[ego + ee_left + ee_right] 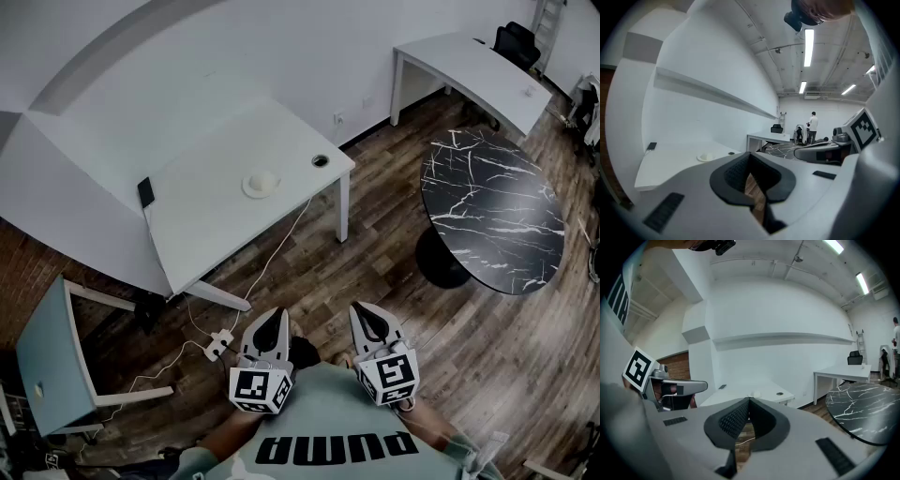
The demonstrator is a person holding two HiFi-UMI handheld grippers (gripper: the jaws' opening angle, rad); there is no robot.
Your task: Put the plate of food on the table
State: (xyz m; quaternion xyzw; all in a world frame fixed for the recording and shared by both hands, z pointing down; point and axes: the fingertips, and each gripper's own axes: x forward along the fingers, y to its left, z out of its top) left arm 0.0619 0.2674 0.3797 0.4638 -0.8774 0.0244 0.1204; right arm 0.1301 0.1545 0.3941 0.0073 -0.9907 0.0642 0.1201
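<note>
**Ana:** Left hand-held gripper [273,315] and right hand-held gripper [367,311] sit close under the head camera. Holding anything?

**Ben:** No. Each gripper view shows its jaws together, nothing between them.

**Ana:** Where's the plate of food [262,183]?

**Ben:** On the white table [214,232], well ahead, near a cable hole [320,160]. Only the left gripper view shows a person [813,127] standing across the room.

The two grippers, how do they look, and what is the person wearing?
Left gripper and right gripper have pale grey, tapering bodies with black ribbed pads. Each carries a cube with black-and-white square markers. The person wears a pale green T-shirt with black letters.
</note>
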